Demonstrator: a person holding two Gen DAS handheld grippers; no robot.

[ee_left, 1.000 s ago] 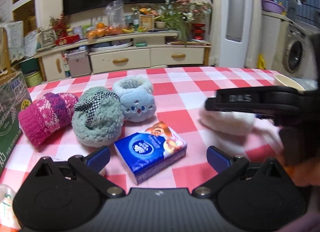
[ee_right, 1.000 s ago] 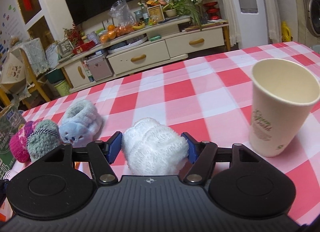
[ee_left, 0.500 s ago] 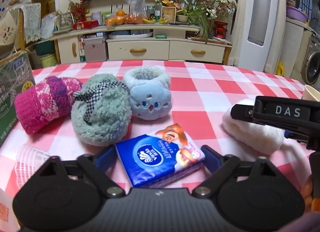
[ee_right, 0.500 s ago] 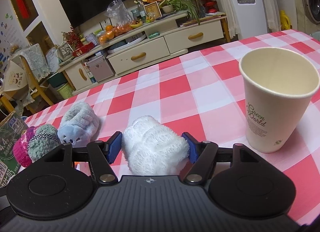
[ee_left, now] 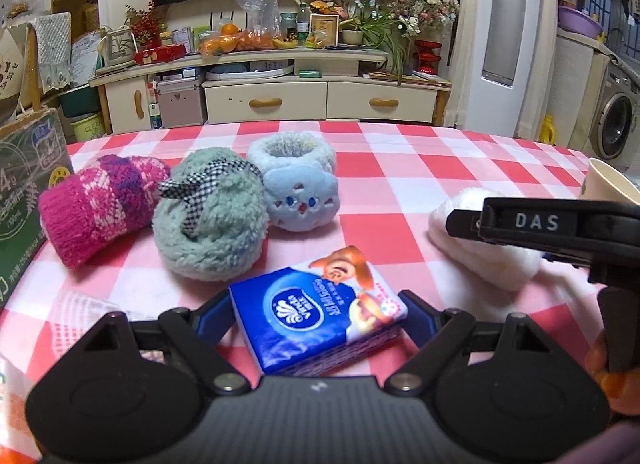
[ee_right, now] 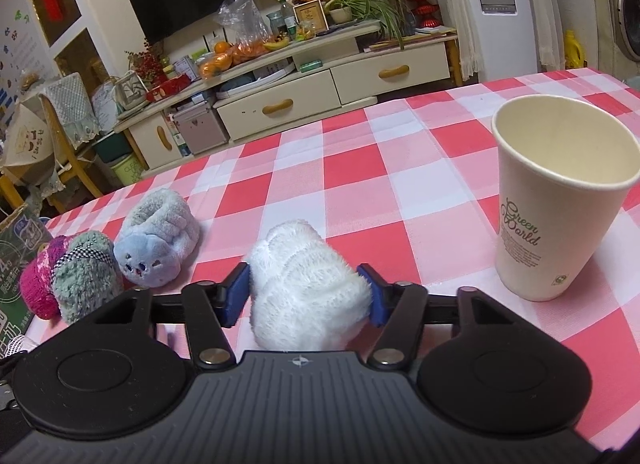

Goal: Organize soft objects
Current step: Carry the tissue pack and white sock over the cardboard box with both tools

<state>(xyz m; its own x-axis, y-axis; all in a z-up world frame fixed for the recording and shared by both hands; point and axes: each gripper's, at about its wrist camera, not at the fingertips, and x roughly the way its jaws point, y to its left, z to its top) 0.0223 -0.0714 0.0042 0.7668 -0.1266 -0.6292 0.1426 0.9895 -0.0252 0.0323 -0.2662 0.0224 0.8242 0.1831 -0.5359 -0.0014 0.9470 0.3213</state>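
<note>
On the checked worktop (ee_right: pixel 360 168), the right gripper (ee_right: pixel 304 292) has just been closing and its blue pads now press both sides of the white fluffy sock (ee_right: pixel 308 284). The left gripper (ee_left: pixel 316 320) stands apart around the blue tissue pack (ee_left: pixel 316 316), just before the green sock (ee_left: pixel 212 224); whether its pads touch the pack I cannot tell.

Paper cup (ee_right: pixel 560 200) blocks right; far tablecloth (ee_right: pixel 360 168) open.

Tissue pack (ee_left: pixel 316 320): glossy plastic wrap. White sock (ee_right: pixel 308 292): fluffy, plush cloth. Pink sock (ee_left: pixel 100 208): coarse knit. Cup (ee_right: pixel 560 200): matt paper. Tablecloth (ee_right: pixel 360 168): smooth checked fabric.
</note>
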